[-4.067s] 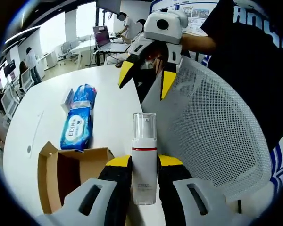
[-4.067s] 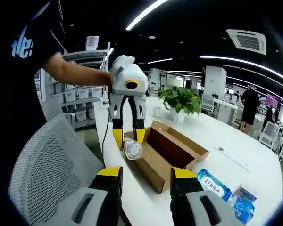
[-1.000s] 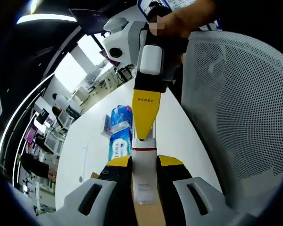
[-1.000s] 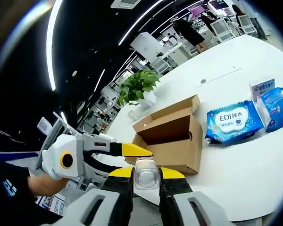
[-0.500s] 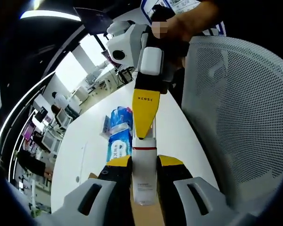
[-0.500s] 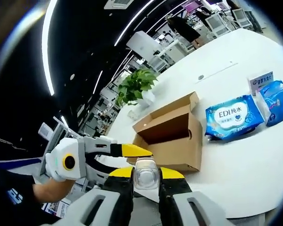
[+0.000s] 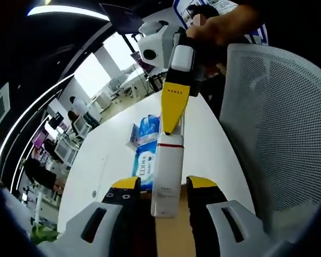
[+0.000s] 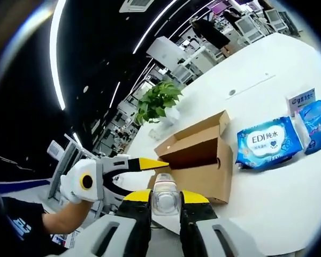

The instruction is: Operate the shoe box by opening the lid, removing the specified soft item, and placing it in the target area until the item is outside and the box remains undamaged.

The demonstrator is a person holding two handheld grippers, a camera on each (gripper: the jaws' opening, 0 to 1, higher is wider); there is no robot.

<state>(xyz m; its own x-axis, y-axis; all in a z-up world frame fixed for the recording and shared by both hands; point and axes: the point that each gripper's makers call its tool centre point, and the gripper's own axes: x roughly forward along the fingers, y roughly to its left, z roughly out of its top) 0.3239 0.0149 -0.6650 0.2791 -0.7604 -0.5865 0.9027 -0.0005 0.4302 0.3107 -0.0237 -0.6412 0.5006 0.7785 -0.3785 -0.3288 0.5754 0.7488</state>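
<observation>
Right gripper fingers clamp bottle at cap end. Left gripper fingers apart either side of bottle body. Right gripper view: open shoe box, wipes pack, plant on desk. Left gripper view: mesh chair.

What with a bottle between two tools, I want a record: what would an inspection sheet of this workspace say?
Surface: white table, looks clean.
Job's things: cardboard shoe box on the table, lid open; white pump bottle held in the air.
Clutter: wet-wipes pack and blue packet beside the box.
Grippers: right tool shut on the bottle's cap end; left tool open, jaws either side of the bottle's base.
Cables: nothing seen.
Surroundings: potted plant behind the box, mesh chair, open office with people far off.
</observation>
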